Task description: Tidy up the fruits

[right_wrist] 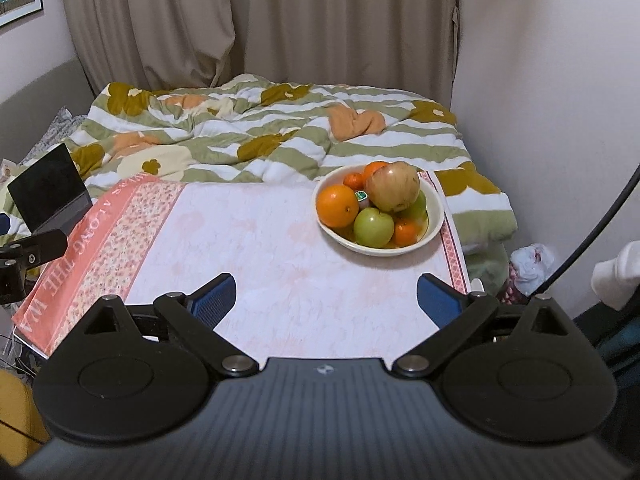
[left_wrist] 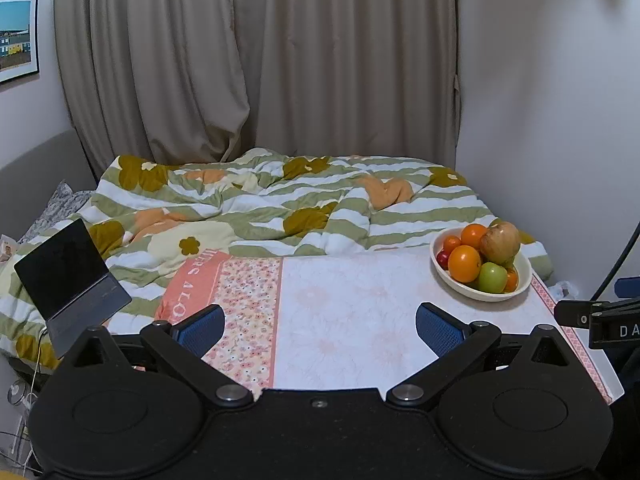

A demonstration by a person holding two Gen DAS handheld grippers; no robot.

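A cream bowl (right_wrist: 434,222) stands at the far right of the table and holds several fruits: a large red-green apple (right_wrist: 394,192) on top, a big orange (right_wrist: 337,205), a green apple (right_wrist: 373,227) and small oranges. The bowl also shows in the left wrist view (left_wrist: 444,278). My left gripper (left_wrist: 320,326) is open and empty over the near middle of the table. My right gripper (right_wrist: 325,300) is open and empty, near the front edge, well short of the bowl.
The table wears a pale floral cloth (right_wrist: 256,248) with a pink lettered band on the left. Behind it is a bed with a green-striped flowered quilt (right_wrist: 256,136). An open laptop (left_wrist: 70,280) sits at the left. Curtains and walls stand behind.
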